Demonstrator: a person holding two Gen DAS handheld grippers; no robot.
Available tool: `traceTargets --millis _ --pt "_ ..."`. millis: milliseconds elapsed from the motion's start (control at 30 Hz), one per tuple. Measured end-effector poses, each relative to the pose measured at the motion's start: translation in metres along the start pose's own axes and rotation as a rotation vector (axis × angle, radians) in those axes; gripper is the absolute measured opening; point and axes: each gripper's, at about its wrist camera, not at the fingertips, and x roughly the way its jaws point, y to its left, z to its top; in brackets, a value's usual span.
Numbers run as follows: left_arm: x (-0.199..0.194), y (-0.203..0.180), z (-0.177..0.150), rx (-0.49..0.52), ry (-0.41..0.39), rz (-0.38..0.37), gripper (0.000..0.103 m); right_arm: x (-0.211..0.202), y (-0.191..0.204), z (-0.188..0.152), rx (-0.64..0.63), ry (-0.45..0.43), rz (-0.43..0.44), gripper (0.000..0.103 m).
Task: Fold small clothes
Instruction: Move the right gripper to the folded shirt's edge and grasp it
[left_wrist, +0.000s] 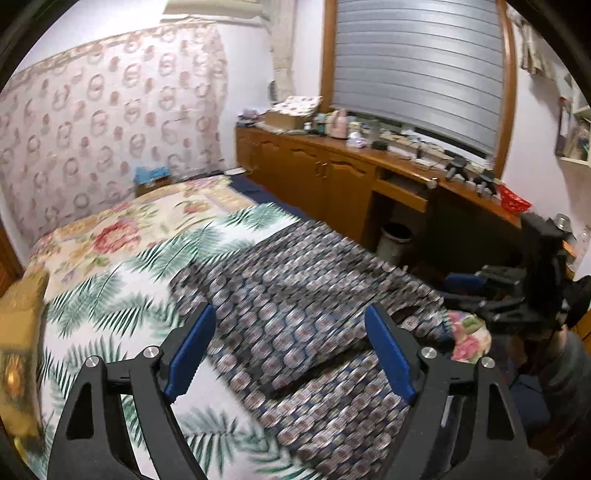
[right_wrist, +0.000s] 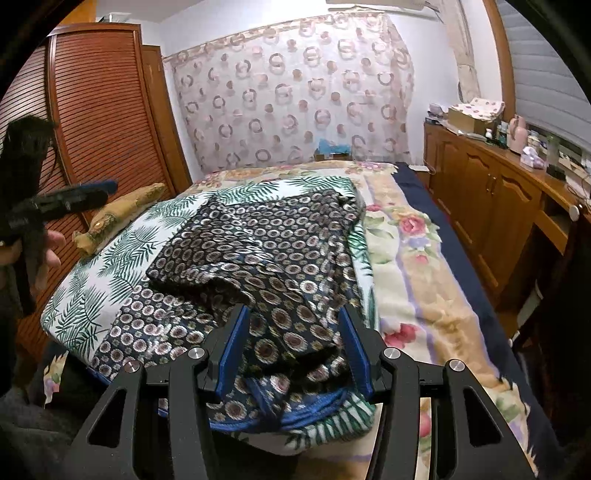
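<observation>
The left gripper (left_wrist: 290, 354) has its two blue pads wide apart, and nothing is pressed between them; the cloth only lies under the gap. The right gripper (right_wrist: 293, 349) stands half open around a bunched part of the garment. If its pads really press the cloth I cannot tell, because the fabric seems loose between them.

The thing to fold is a dark navy garment of thin cloth printed with small pale rings (right_wrist: 258, 243). It lies on a white sheet with green fern leaves (right_wrist: 122, 251), which covers the near part of the bed. One layer is already turned over, and its straight folded edge runs toward 11 o'clock in the right wrist view. A blue stitched hem (right_wrist: 291, 415) hangs at 6 o'clock, near the bed edge.

I judge the cloth light, soft and limp, maybe a little slippery, so it will sag and wrinkle when lifted. Better to take it at a corner or along the hem, through both layers.

Under the sheet is a thick cream blanket with pink roses (right_wrist: 417, 266). At 3 o'clock stands a glossy brown wooden cabinet (right_wrist: 491, 206).
</observation>
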Motion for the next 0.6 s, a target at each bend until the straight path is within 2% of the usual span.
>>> traceTargets --millis 233,433,600 --pt "-0.013 0.027 -0.033 -0.073 0.016 0.068 0.083 0.016 0.026 0.015 -0.078 0.009 0.018 0.052" --pt "-0.029 0.031 -0.045 -0.039 -0.016 0.160 0.083 0.035 0.047 0.026 -0.142 0.025 0.051 0.052" --pt "-0.038 0.034 -0.057 -0.034 -0.025 0.179 0.083 0.051 0.060 0.034 -0.170 0.040 0.082 0.052"
